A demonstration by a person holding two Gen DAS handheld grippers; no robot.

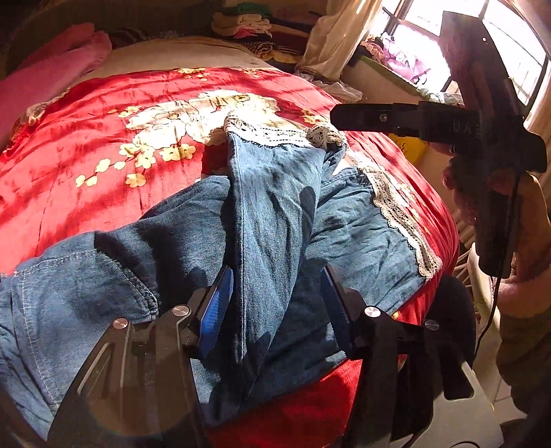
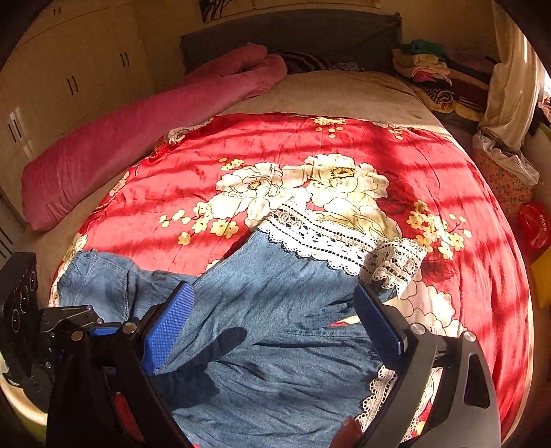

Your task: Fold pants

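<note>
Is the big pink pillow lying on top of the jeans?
No, the pink pillow lies along the bed's far edge, apart from the jeans.

Sunlit bed (image 2: pixel 482 241), window (image 1: pixel 413 31), cupboards (image 2: pixel 69 79)

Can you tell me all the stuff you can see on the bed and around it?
Denim pants: one, blue with white lace hems, spread on the bedspread.
Bedspread: one, red with cream flowers, over the bed.
Long pillow: one, pink, along the bed's far side.
Clothes pile: one, mixed colours, by the headboard.
Curtain: one, cream, beside the bed.
Cabinets: cream, behind the pillow.
Left gripper: black with blue pads, astride a pant-leg ridge, not pressing.
Right gripper: black with blue pads, open over the pants.
</note>
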